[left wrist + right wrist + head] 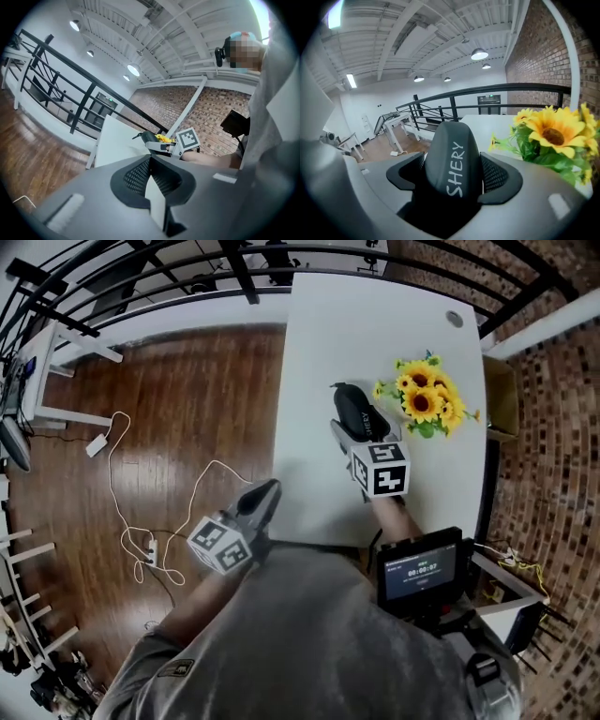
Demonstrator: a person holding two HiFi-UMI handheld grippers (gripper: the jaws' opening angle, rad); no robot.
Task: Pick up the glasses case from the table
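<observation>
The glasses case (354, 411) is dark grey with white lettering. It sits between the jaws of my right gripper (349, 418), lifted above the white table (319, 352). In the right gripper view the case (453, 161) fills the gap, both pads pressing its sides. My left gripper (265, 498) hangs off the table's left edge over the wooden floor. Its jaws (150, 180) are closed together with nothing between them. From the left gripper view I see the right gripper (159, 146) carrying the case (149, 137).
A bunch of yellow sunflowers (427, 397) stands on the table right of the case. A small round disc (455, 319) lies at the far right corner. A white cable (131, 512) trails on the wooden floor. A black screen device (419, 570) hangs at my chest.
</observation>
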